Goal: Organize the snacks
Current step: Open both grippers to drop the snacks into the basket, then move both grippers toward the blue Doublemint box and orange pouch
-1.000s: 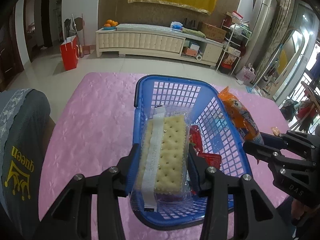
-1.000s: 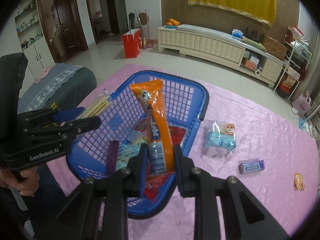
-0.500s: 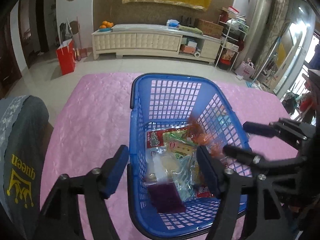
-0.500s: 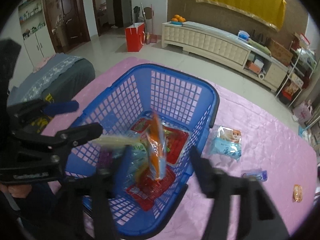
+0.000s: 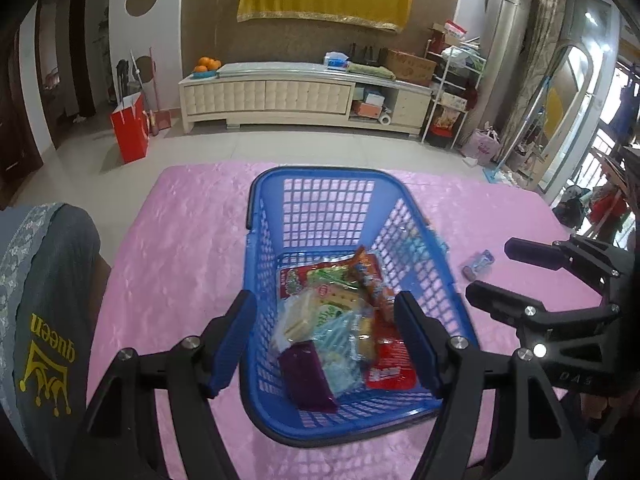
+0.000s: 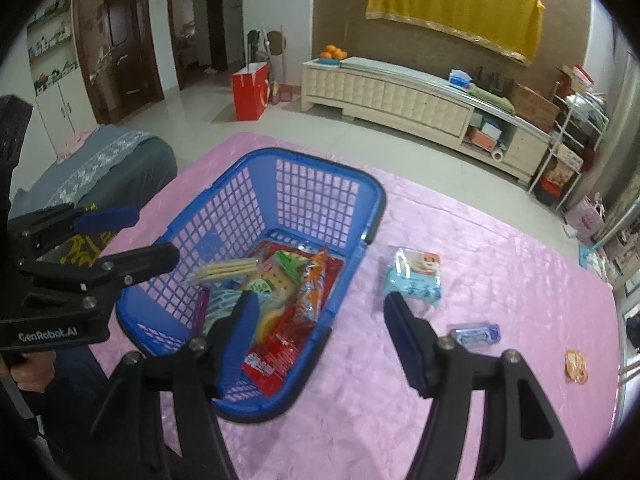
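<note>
Snacks (image 5: 340,320) lie heaped inside blue basket (image 5: 320,178) on pink table (image 5: 180,240)

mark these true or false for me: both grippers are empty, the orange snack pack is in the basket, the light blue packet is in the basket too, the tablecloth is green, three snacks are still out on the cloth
1. Both grippers are empty. True: the left gripper and right gripper stand open with nothing between their fingers.
2. The orange snack pack lies in the blue basket. True.
3. The light blue packet is in the basket. False: it lies on the cloth beside the basket.
4. The tablecloth is green. False: it is pink.
5. Three snacks are out on the cloth. True: the light blue packet, a small blue pack and a small orange sachet.
</note>
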{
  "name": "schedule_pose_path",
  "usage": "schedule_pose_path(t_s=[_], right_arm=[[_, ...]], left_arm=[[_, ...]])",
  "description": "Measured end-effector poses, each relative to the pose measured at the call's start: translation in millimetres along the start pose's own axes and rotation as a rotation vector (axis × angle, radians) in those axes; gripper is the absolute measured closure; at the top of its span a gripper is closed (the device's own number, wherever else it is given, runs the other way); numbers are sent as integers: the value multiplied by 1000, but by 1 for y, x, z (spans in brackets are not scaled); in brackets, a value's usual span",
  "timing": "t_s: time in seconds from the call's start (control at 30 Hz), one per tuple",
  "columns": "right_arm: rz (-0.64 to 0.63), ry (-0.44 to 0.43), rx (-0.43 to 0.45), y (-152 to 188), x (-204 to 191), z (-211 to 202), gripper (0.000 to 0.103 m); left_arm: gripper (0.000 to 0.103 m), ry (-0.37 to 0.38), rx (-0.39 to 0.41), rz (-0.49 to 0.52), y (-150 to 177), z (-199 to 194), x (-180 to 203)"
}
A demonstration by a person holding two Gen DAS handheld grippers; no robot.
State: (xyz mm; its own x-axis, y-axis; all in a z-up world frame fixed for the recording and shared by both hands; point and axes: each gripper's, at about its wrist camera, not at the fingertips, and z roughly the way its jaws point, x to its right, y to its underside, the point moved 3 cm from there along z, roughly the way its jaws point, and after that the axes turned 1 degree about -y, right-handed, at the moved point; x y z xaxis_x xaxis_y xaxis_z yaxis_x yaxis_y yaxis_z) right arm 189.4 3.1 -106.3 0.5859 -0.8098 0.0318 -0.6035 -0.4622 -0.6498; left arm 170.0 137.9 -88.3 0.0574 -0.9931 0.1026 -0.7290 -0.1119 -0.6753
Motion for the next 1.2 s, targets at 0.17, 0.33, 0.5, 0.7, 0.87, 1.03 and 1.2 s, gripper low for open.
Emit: schedule_pose_path(t_s=[0.17, 0.33, 0.5, 0.7, 0.87, 1.03, 1.2], right_arm=[[19, 12, 31, 5, 7, -25, 34], [43, 27, 61, 13, 17, -47, 34], [74, 48, 83, 24, 31, -64, 34], [111, 73, 97, 41, 56, -80, 24], [136, 118, 107, 55, 79, -90, 15], [175, 124, 100, 67, 104, -94, 14], [213, 126, 75, 82, 129, -89, 14]], left_arm=[[34, 7, 26, 31, -1, -19, 21], [34, 24, 48, 61, -1, -35, 44], [34, 38, 64, 100, -2, -45, 69], [24, 64, 75, 143, -4, -47, 102], [24, 77, 69, 172, -4, -41, 131], [24, 89, 47, 199, -3, -29, 159], [24, 101, 20, 230, 2, -16, 185]])
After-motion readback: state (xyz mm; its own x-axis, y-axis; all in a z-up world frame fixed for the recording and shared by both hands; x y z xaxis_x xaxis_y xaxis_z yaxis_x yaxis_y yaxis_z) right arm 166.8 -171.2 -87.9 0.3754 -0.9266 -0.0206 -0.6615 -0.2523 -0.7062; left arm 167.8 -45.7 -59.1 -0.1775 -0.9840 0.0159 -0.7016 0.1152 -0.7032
